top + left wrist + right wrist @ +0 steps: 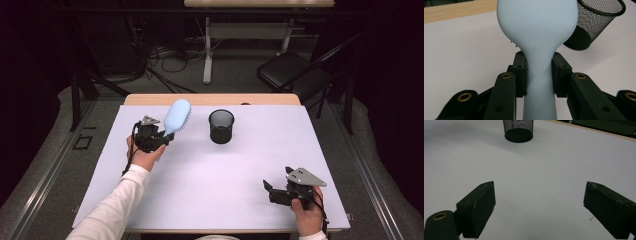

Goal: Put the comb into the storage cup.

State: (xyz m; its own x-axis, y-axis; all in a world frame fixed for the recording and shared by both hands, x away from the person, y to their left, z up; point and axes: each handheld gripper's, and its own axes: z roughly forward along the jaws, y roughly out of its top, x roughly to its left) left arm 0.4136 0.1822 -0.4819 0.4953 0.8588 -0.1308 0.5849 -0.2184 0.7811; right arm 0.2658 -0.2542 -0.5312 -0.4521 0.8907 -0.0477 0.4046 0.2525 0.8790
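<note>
Left of centre in the high view: left gripper [159, 136] clamped on the narrow neck of a pale blue hairbrush [177, 116], head raised toward the upper right, bristles facing the black mesh cup [221, 126] just beside it. In the left gripper view, pads [520, 72] pressed on both sides of the handle, below the widening head. Lower right of the high view: right gripper [270, 192] held over the white table [210, 175], jaws wide apart, nothing between them. Judged light, rigid, smooth-skinned and somewhat slippery; best gripped at the waisted neck, where the flare above blocked sliding; bristle side soft, poor for holding.
</note>
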